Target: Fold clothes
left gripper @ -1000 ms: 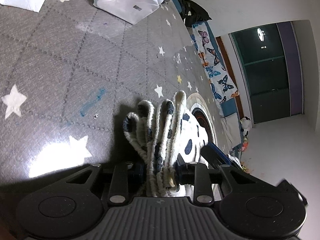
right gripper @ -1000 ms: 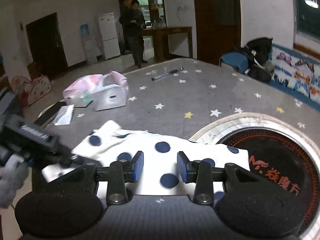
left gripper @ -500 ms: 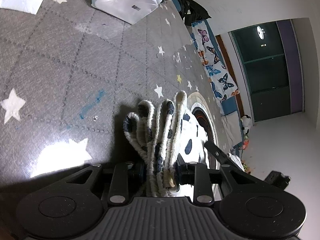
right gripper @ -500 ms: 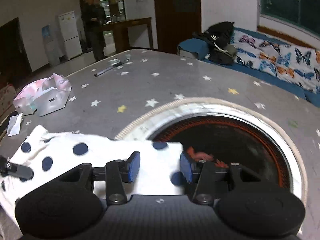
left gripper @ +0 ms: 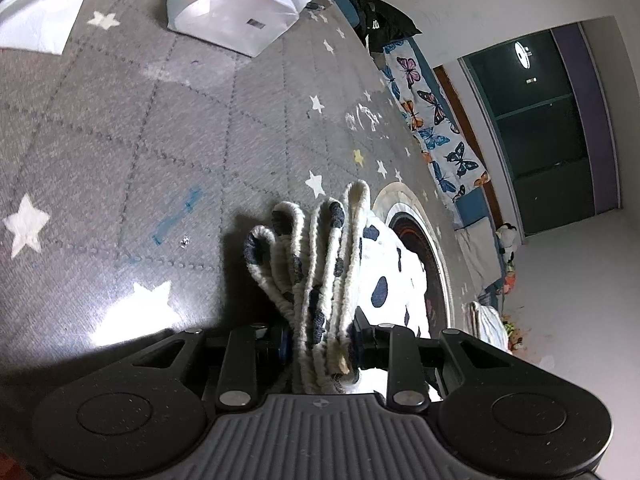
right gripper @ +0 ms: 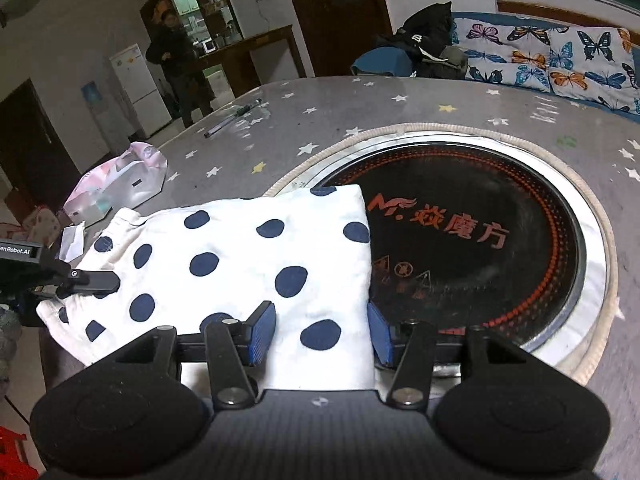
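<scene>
Progress: since the spotted garment (right gripper: 256,264) lies as a flat, layered rectangle on the table (right gripper: 400,116), the folding looks mostly done, as I judge it; the stacked edges bunched in the left view suggest several folds already in place; what seems left is one more fold or simply a squaring-up and letting go

Garment, place: it rests on the grey star-patterned table, its far right corner overlapping the rim of the round black cooker plate (right gripper: 480,240) set into the table; its left end reaches toward the table's near-left edge

Left gripper (left gripper: 320,340): clenched on the garment's bunched left end; several thick folded layers stand upright between its fingers and fan out ahead of them toward the table's middle

Right gripper (right gripper: 320,332): released; its jaws have just been opening, and the garment's near right portion lies between the blue pads (right gripper: 262,330) without being pinched; the right pad sits just beside the cloth's right edge, over the cooker plate

Between the two: the left gripper shows at the left edge of the right view, so the garment spans the gap from one to the other

Bystanders: a pink and white bag (right gripper: 120,184) and a pen (right gripper: 232,118) lie farther back on the table, well apart from the cloth
</scene>
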{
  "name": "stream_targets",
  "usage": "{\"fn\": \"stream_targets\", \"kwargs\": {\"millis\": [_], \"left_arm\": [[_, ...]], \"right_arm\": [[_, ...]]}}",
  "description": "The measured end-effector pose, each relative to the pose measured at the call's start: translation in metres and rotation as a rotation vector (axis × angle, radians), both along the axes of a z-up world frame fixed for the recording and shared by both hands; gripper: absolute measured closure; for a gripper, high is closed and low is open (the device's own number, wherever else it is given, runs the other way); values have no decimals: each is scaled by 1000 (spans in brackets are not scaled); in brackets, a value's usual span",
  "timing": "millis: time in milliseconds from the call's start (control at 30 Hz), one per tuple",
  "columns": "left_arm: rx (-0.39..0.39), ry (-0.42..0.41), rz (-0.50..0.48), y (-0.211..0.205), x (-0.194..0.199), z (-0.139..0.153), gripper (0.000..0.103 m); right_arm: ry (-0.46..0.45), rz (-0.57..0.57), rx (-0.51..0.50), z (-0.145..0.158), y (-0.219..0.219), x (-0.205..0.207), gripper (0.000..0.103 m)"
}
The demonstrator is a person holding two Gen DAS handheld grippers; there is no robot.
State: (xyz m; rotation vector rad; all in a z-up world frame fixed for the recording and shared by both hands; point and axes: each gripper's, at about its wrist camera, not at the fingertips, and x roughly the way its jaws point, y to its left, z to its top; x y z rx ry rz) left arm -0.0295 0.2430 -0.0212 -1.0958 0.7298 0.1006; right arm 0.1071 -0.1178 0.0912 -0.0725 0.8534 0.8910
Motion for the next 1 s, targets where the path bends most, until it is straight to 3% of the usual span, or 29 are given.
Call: {"fn": "stream_targets", "kwargs": {"millis": [600,833,1000], "left_arm": [[215,23,-54,-21,2,17,72],[275,26,-69,-26,3,23,72],[306,17,-85,-31,6,29,72]], "right_arm": [[43,-69,76,-4,-12,-9,56],[72,-84,122,-6,-16,-15,85],[65,-118,149,-2,-23,-27,92]]}}
